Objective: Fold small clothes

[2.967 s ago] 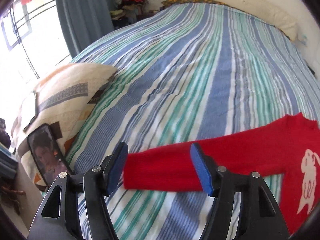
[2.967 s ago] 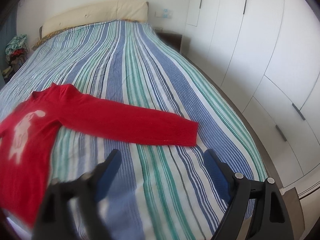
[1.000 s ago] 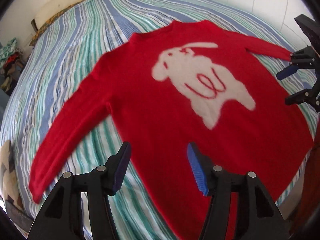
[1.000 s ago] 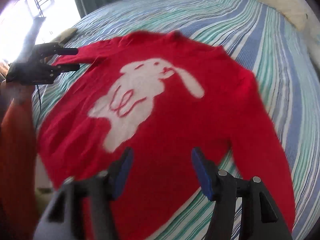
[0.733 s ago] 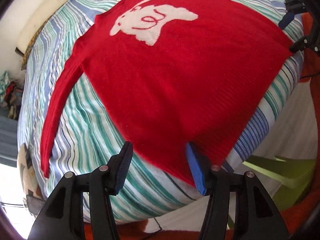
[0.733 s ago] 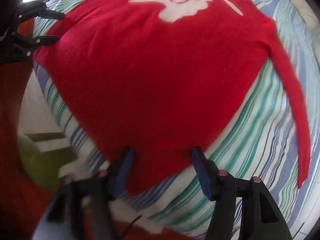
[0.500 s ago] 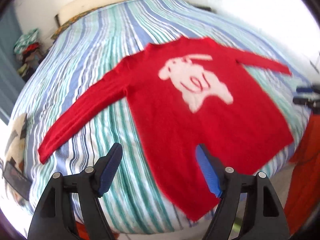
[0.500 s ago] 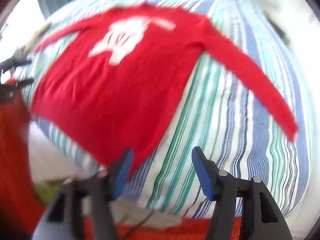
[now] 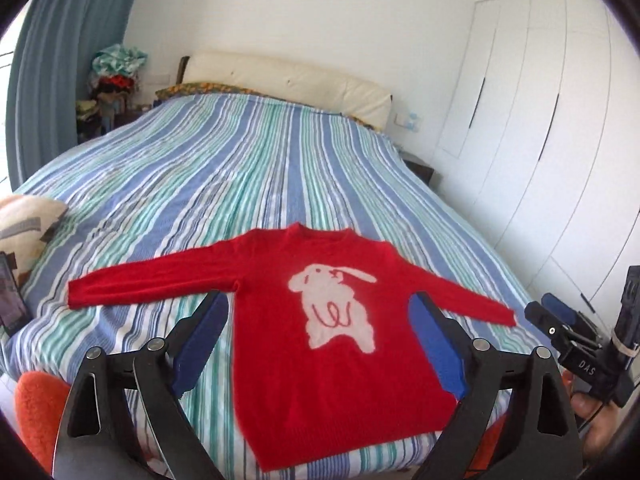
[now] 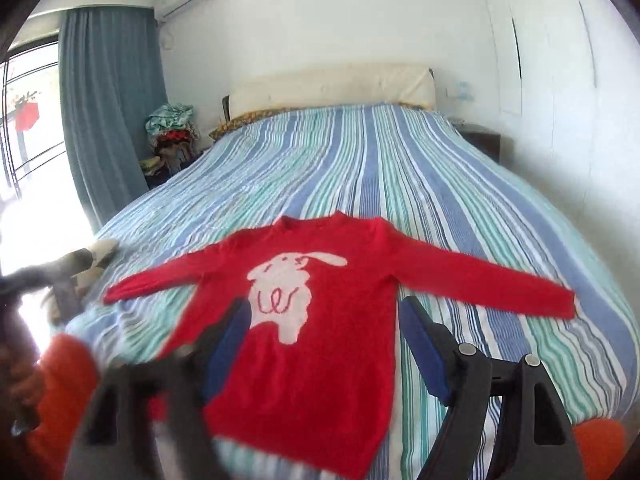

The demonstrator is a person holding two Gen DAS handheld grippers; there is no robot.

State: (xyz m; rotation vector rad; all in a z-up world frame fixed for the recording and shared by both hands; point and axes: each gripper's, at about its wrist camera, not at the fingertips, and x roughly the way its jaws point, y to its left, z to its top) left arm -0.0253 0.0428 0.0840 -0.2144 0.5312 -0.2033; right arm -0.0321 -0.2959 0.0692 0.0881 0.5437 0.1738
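Observation:
A small red sweater (image 9: 328, 344) (image 10: 320, 340) with a white rabbit on its chest lies flat, face up, on the striped bed (image 9: 256, 168) (image 10: 400, 168), both sleeves spread out sideways and its hem at the near edge. My left gripper (image 9: 318, 334) hangs above the near edge, its jaws opening with nothing between the blue pads. My right gripper (image 10: 324, 336) is raised likewise, its jaws opening and empty; it also shows at the right edge of the left wrist view as the right gripper (image 9: 560, 320).
A patterned cushion (image 9: 24, 224) and a phone (image 9: 10, 300) lie at the bed's left edge. A pile of clothes (image 9: 112, 80) (image 10: 172, 128) and a blue curtain (image 10: 108, 112) stand at the back left. White wardrobe doors (image 9: 540, 120) line the right wall. Orange sleeves (image 10: 60, 392) show low in the views.
Both grippers have risen and pulled back from the sweater's hem and opened wider. The sweater now lies spread flat with sleeves out.

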